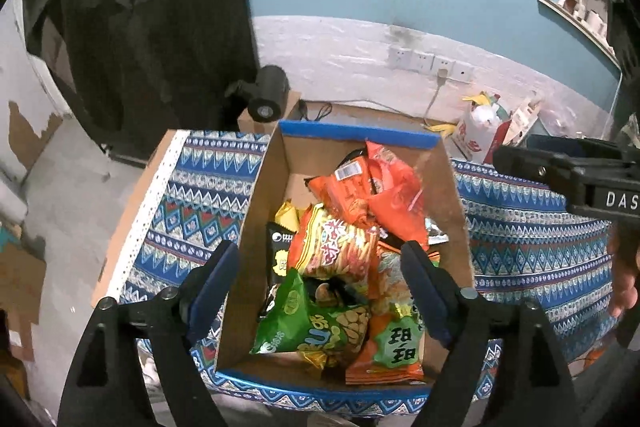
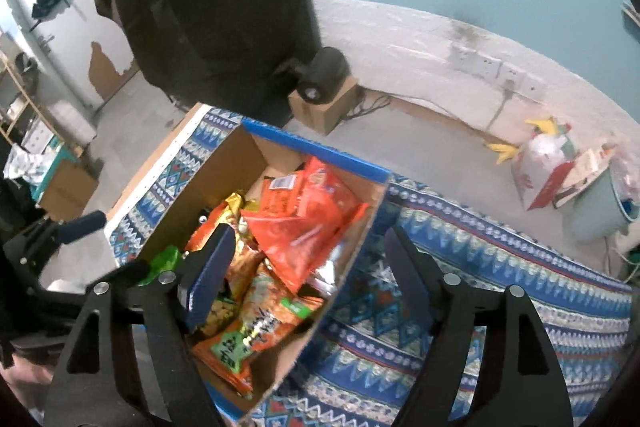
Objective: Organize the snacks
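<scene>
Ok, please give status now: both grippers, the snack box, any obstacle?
Left hand-held gripper open, empty. Right hand-held gripper open, empty. Brown cardboard box with blue rim full of snack bags, on patterned blue cloth. No obstacle seen.

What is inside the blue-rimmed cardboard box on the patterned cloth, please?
The cardboard box holds a pile of snack bags: orange ones, a green one. Whatever lies beneath them is covered.

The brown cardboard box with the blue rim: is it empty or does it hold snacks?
It holds snacks. The brown cardboard box with the blue rim is open on top, with orange and green snack bags piled inside.
</scene>
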`<action>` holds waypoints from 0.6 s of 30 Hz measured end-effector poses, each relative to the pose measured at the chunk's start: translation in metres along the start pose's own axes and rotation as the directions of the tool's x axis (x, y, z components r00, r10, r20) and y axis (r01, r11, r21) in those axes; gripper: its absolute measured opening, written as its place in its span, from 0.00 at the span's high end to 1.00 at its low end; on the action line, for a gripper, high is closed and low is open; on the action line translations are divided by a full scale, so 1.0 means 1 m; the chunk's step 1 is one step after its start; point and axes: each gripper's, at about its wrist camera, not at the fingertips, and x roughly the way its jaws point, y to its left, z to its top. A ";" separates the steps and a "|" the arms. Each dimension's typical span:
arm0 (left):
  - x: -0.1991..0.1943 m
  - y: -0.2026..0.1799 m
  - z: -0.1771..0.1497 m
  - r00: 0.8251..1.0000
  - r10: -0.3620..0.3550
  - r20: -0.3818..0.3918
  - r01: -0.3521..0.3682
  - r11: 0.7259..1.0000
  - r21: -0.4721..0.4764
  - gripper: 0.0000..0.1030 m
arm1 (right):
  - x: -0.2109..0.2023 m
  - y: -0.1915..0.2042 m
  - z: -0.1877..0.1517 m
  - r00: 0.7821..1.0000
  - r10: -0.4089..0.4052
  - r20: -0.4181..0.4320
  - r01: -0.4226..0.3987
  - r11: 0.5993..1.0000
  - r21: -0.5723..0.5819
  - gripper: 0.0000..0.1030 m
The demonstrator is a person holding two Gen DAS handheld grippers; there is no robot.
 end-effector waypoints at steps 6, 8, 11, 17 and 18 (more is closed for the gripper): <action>-0.013 -0.011 0.002 0.999 0.019 0.028 -0.020 1.000 0.023 0.13 | -0.023 -0.007 -0.011 0.999 -0.037 0.035 0.038 0.999 -0.024 0.25; -0.014 -0.013 0.002 0.999 0.025 0.029 -0.025 0.999 0.025 0.11 | -0.029 -0.011 -0.015 0.999 -0.034 0.033 0.034 0.999 -0.022 0.25; -0.018 -0.017 0.002 0.999 0.039 0.037 -0.039 0.999 0.026 0.10 | -0.036 -0.016 -0.024 0.999 -0.036 0.035 0.037 0.999 -0.024 0.25; -0.023 -0.023 0.004 0.999 0.025 0.041 -0.026 0.999 0.019 0.09 | -0.050 -0.023 -0.038 0.996 -0.067 0.066 0.069 0.997 -0.033 0.24; -0.024 -0.025 0.004 0.999 0.023 0.045 -0.024 1.000 0.020 0.08 | -0.052 -0.025 -0.040 0.994 -0.076 0.074 0.079 0.996 -0.036 0.24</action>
